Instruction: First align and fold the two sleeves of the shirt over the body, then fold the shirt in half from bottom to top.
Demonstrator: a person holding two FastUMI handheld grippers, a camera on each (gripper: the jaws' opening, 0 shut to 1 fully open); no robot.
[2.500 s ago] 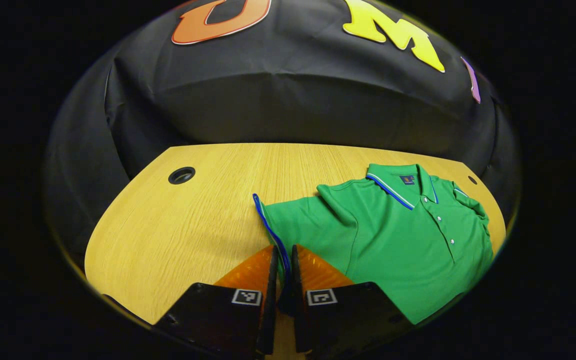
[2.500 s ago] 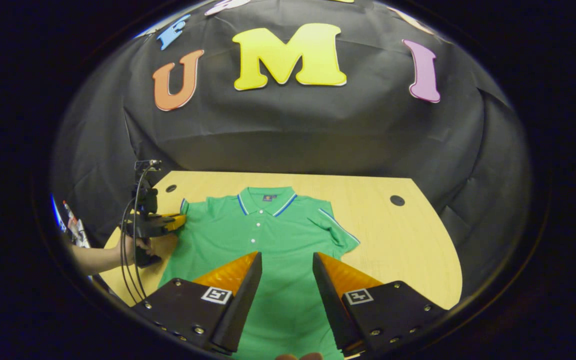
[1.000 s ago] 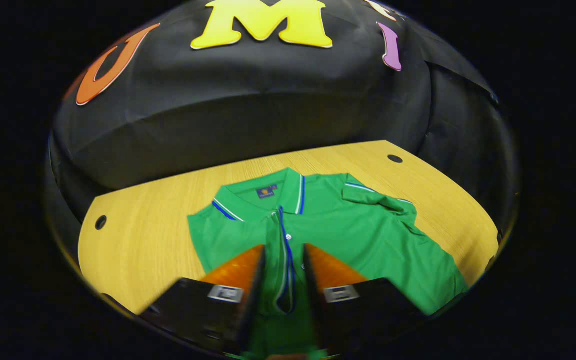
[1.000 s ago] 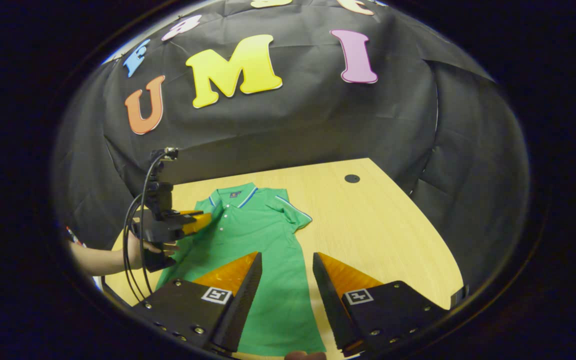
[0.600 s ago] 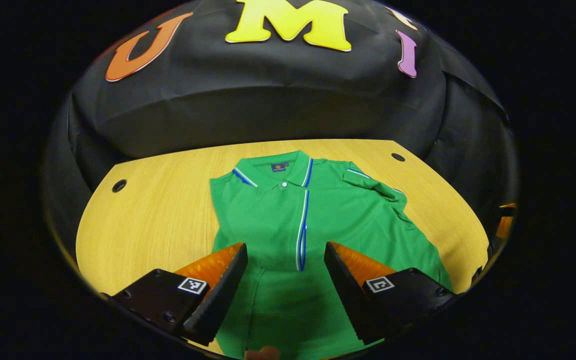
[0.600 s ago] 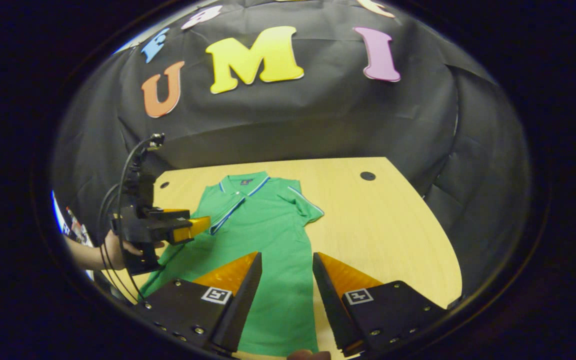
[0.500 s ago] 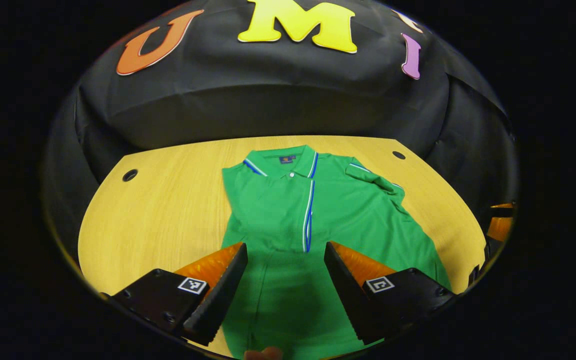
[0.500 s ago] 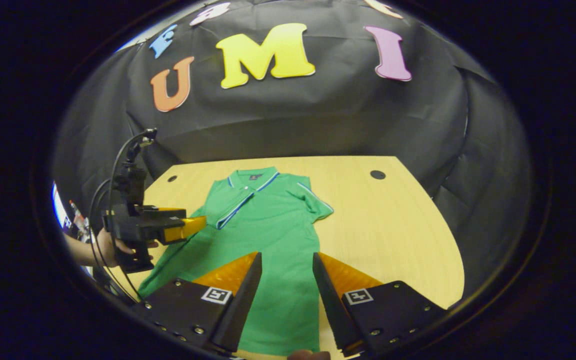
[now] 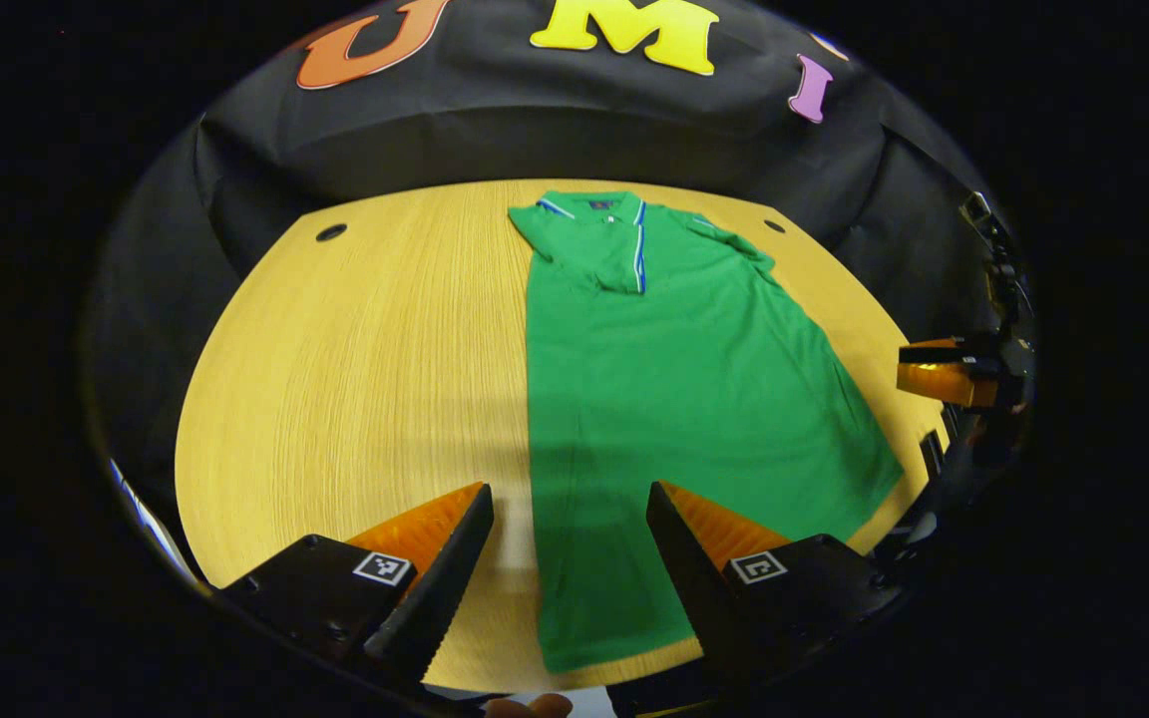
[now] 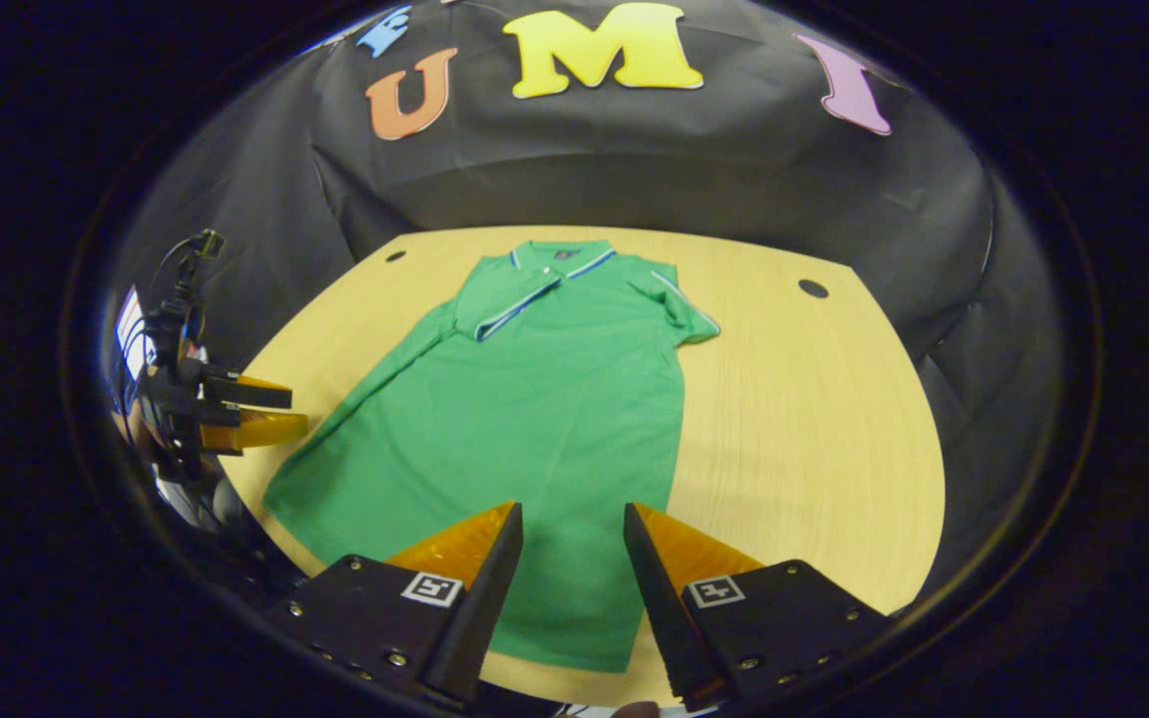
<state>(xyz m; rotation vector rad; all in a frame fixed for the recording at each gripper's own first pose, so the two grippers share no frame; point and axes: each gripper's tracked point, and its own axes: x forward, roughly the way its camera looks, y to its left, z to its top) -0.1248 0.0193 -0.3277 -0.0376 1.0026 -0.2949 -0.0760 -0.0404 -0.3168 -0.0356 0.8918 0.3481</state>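
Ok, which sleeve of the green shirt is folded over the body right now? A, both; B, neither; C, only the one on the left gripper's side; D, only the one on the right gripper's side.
C: in the right gripper view the shirt has its left-side sleeve lying across the chest, while the other sleeve sticks out onto the table.

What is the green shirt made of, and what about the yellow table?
The green polo shirt looks like soft knit cloth, matte, perhaps cotton or a blend: it lies limp with soft folds at the collar. The table looks like light wood or a wood-look laminate: fine straight grain lines, smooth with a slight sheen. Which one, I cannot tell.
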